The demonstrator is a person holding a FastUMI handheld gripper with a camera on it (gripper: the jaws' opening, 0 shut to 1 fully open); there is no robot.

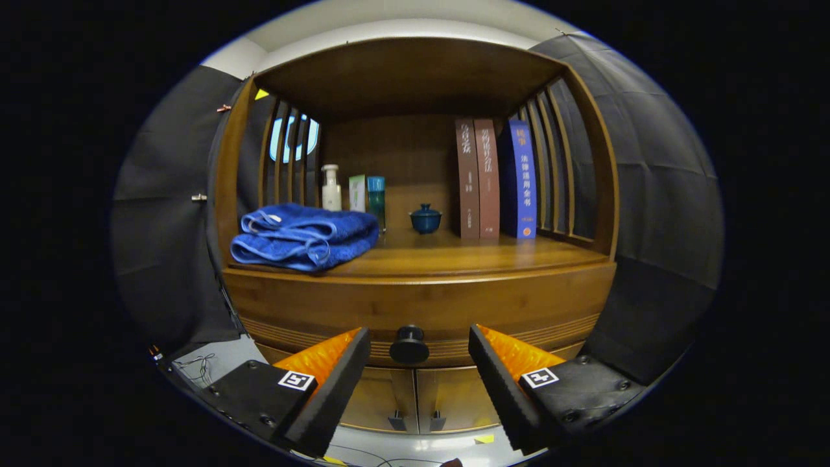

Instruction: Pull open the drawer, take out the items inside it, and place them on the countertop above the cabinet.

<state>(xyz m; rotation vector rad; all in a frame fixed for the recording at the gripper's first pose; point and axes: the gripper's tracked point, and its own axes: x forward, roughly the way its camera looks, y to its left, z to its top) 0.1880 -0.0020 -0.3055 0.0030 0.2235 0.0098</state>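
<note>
1. Gripper view, tool state: the gripper [419, 347] stands wide open and empty. Its fingers [337, 383] flank the drawer knob [409, 344], which sits between the tips and apart from both.

2. Gripper view, task items: the drawer [421, 305] is closed, its front flush under the countertop [467, 256]. The contents are hidden, so their number and kind cannot be told.

3. Risk, missed grasp: the knob is small and round. If the jaws close before reaching its neck, they may pinch only the cap and slip off when pulled.

4. Risk, skewed pull: a pull that is not straight back could bind the drawer in its runners or tip the cabinet forward.

5. Risk, placement: the countertop already carries a folded blue towel [303, 237], a white bottle [331, 189], two small boxes [367, 194], a lidded blue cup [425, 218] and standing books [496, 178]. Free space lies mainly front centre and right. A careless set-down could knock the cup or topple the books.

6. Risk, overhead clearance: the shelf roof and slatted sides limit approach from above, so items lifted high may strike the frame.
</note>
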